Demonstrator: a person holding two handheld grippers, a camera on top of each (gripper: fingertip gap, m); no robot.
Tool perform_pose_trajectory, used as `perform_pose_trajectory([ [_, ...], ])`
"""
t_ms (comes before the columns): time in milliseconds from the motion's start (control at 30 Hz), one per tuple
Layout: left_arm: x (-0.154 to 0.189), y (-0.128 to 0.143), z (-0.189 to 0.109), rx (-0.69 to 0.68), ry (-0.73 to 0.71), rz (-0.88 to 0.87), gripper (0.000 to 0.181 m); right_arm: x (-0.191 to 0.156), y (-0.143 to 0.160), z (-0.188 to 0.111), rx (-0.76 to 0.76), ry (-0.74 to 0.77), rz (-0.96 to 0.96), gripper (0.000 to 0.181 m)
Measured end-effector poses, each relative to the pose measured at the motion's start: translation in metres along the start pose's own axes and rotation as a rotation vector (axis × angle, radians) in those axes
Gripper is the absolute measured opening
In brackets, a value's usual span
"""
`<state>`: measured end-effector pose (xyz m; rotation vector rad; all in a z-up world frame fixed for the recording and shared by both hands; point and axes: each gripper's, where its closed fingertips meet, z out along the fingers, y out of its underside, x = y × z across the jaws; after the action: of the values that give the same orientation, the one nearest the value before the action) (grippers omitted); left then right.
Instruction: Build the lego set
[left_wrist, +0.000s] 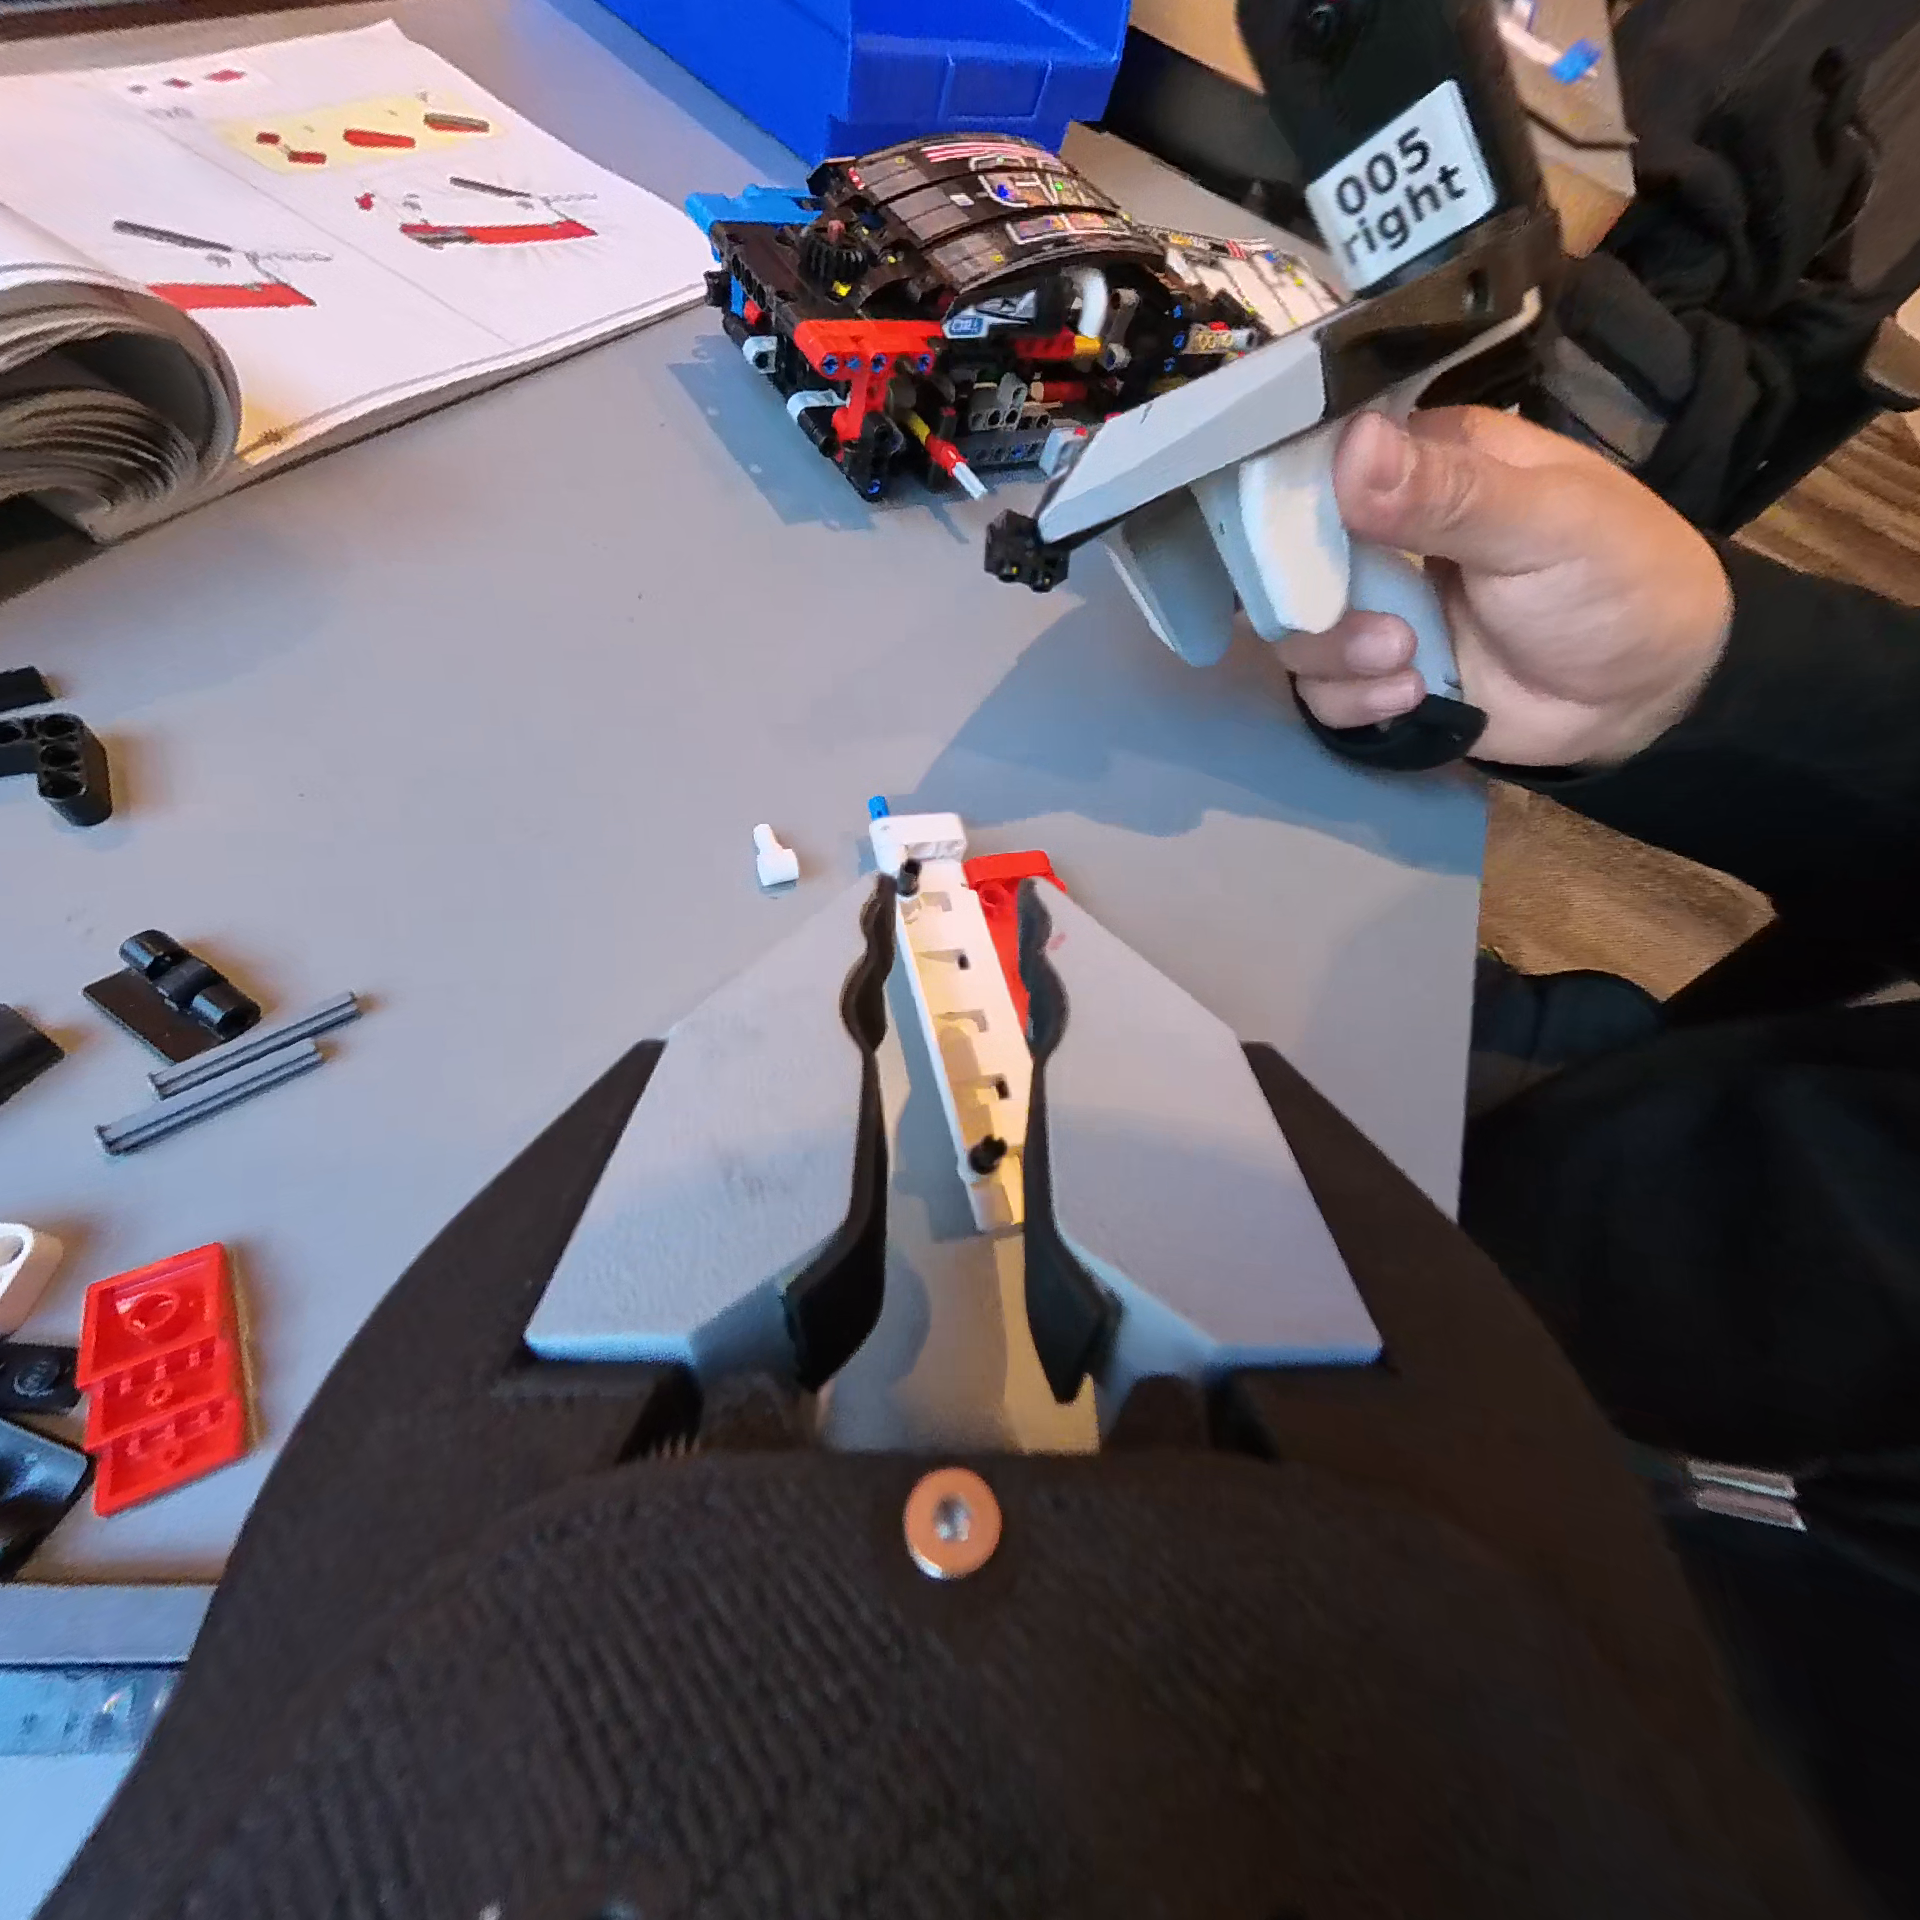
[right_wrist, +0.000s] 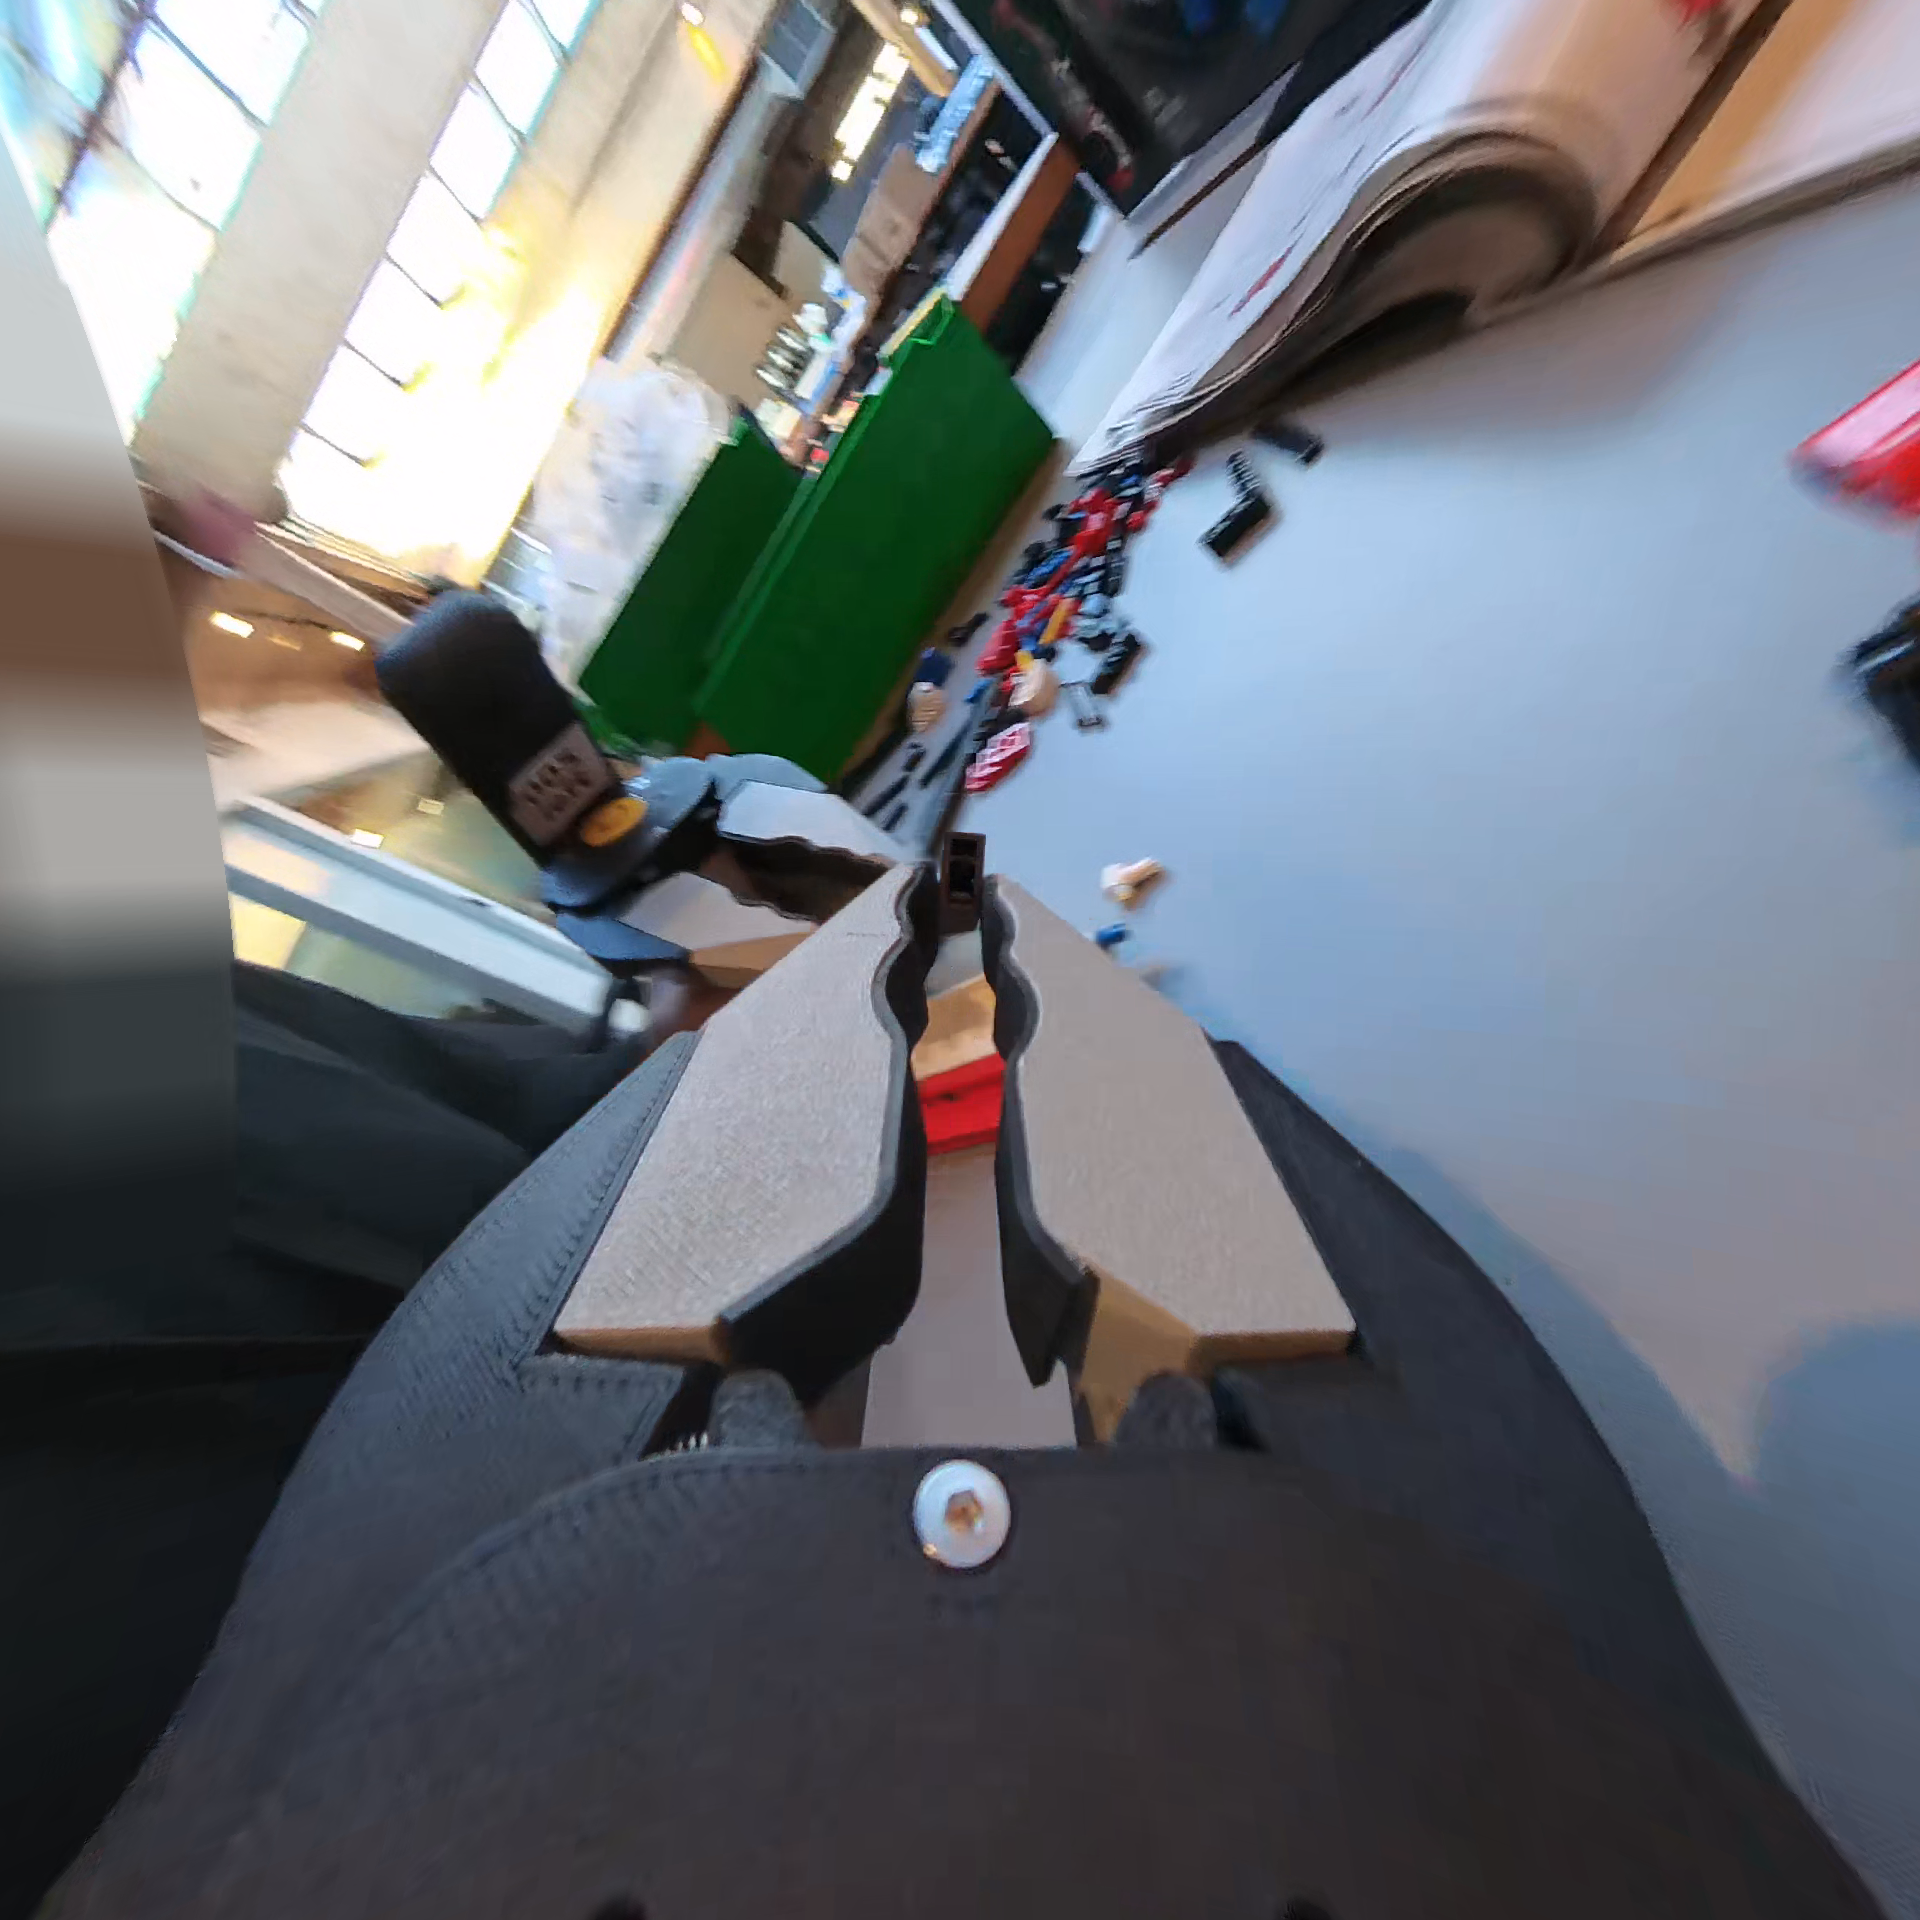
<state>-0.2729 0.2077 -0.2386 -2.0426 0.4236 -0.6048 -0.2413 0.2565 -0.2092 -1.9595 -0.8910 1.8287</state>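
Gripping: left tongs (left_wrist: 951, 914) clamp one white-red beam assembly (left_wrist: 961, 1029); right tongs (right_wrist: 956, 914) pinch one black connector (right_wrist: 961, 878).

Printed in black on a white sticker (left_wrist: 1397, 197), stuck to the dark body of the right gripper (left_wrist: 1044, 532): two short lines, sharp enough to read. On the open instruction booklet (left_wrist: 312, 197): coloured drawings of parts with tiny marks beside them, too small to make out. On the curved black panels of the half-built model (left_wrist: 997, 197): rows of small stickers with fine print, not legible. On the model's side, a little blue-and-white sticker (left_wrist: 961, 325), also unreadable. In the right wrist view, only blur; nothing to read.
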Motion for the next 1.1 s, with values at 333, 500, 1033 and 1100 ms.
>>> perform_pose_trajectory([
  [333, 0.017, -0.006, 0.001, 0.047, -0.035, 0.197, 0.029, -0.021, 0.014, 0.013, -0.001, -0.12, 0.136, 0.006],
  [500, 0.02, -0.008, 0.002, 0.065, -0.075, 0.268, 0.03, -0.021, 0.023, 0.019, -0.032, -0.084, 0.093, 0.005],
  [1033, 0.017, -0.011, 0.0, 0.082, -0.071, 0.228, 0.026, -0.007, 0.006, 0.015, 0.022, 0.003, -0.023, 0.006],
  [1100, 0.016, -0.012, 0.0, 0.086, -0.064, 0.215, 0.025, -0.003, 0.002, 0.016, 0.028, 0.008, -0.029, 0.005],
])
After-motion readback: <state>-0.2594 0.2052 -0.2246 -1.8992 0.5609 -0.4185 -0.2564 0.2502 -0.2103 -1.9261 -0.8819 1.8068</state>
